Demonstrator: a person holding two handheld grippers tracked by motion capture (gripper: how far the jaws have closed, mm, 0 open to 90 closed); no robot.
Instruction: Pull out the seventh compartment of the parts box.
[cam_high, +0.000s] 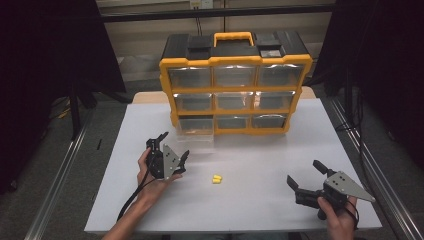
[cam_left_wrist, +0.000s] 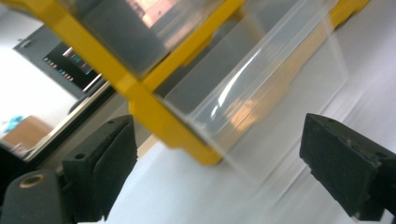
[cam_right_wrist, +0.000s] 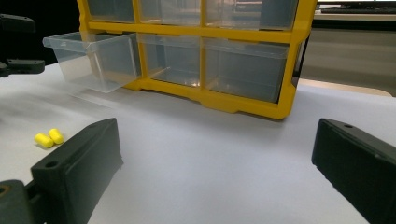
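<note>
A yellow and black organizer cabinet (cam_high: 235, 62) with several clear drawers stands at the back of the white table (cam_high: 260, 205). Its bottom-left drawer (cam_high: 196, 132) is pulled out toward me and looks empty. My left gripper (cam_high: 174, 145) is open just in front of that drawer, nothing between its jaws; in the left gripper view the drawer (cam_left_wrist: 261, 93) lies close ahead. Two small yellow earplugs (cam_high: 216, 179) lie side by side mid-table, right of the left gripper. My right gripper (cam_high: 303, 172) is open near the front right and holds nothing. In the right gripper view the earplugs (cam_right_wrist: 49, 137) lie far left.
The cabinet's other drawers (cam_right_wrist: 245, 67) are pushed in. Metal rails (cam_high: 55, 180) run along both sides of the table, and dark curtains hang beyond them. Bare table stretches between the two grippers.
</note>
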